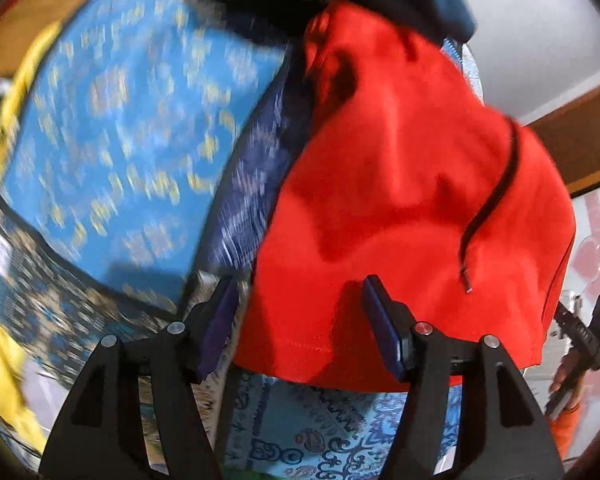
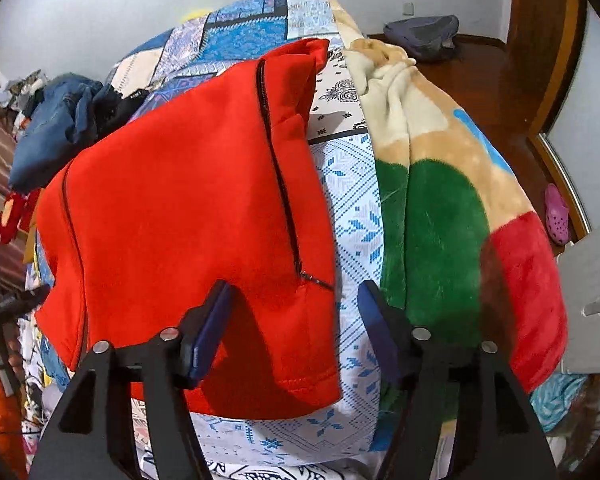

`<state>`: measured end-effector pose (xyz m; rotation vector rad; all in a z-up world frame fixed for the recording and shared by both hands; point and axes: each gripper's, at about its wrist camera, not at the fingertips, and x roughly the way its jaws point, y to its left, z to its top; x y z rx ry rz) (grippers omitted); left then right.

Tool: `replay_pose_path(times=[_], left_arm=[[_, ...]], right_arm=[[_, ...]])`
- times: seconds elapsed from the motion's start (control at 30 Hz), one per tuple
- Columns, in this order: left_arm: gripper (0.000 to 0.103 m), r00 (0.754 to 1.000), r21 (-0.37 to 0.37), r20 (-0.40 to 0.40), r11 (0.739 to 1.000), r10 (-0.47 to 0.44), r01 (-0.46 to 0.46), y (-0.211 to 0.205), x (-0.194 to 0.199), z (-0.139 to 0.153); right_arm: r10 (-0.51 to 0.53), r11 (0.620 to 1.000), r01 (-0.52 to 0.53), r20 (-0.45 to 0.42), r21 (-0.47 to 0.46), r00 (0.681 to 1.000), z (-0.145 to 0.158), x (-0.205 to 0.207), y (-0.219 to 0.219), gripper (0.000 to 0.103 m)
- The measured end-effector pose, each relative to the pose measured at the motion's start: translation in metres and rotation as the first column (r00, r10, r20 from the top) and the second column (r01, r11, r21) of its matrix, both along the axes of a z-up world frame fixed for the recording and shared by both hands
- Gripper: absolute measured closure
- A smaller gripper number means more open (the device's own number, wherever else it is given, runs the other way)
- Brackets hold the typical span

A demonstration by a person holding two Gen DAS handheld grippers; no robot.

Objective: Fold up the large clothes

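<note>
The red hoodie [image 2: 188,208] lies on the bed [image 2: 356,208], spread over the patterned blue-and-white cover, with a fleece blanket [image 2: 440,216] bunched along its 3 o'clock side in the right view and a heap of jeans [image 2: 56,132] at its 10 o'clock. Its hem edge faces both cameras.

The left tongs [image 1: 296,312] stand about half open and hold nothing; the hoodie's near left corner lies between and beyond the pads, with the stitched hem showing just under them. The right tongs [image 2: 292,312] are likewise about half open and empty, straddling the near right corner, where a zip [image 2: 278,168] ends at a small pull. No pad presses on cloth in either view.

The hoodie looks like thick fleece: soft, limp, fairly heavy for a garment, and not slippery, so it should drape and sag rather than hold a line. A black drawcord [image 1: 496,200] trails loose across it at 2 o'clock in the left view and could snag or get folded in crookedly. The layers are double, so a shallow pinch may lift only the top one.

The best hold seems to be the two hem corners, one per tongs, biting deep enough to take both layers at the stitched edge, which is the firmest part. The right tongs should keep clear of the zip pull.
</note>
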<state>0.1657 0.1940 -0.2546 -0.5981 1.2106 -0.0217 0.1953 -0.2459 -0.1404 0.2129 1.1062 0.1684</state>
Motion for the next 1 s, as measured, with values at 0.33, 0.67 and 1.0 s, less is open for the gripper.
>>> replay_pose_path(times=[0.33,0.67,1.0], left_arm=[[0.091,0.993,0.019,0.086,0.997,-0.078,0.077,-0.033,-0.014,0.022],[0.101,0.904,-0.009,0.424,0.998,-0.046,0.055,-0.033,-0.039,0.158],[0.101,0.747,-0.034,0.663,0.999,0.040,-0.024,-0.010,-0.050,0.271]], right_arm=[[-0.043,0.996,0.038,0.059,0.078,0.997,-0.003,-0.015,0.017,0.086],[0.024,0.974,-0.064,0.178,0.220,0.984,0.072,-0.023,0.014,0.094],[0.055,0.947,-0.173,0.394,0.270,0.918,0.179,-0.033,0.021,0.095]])
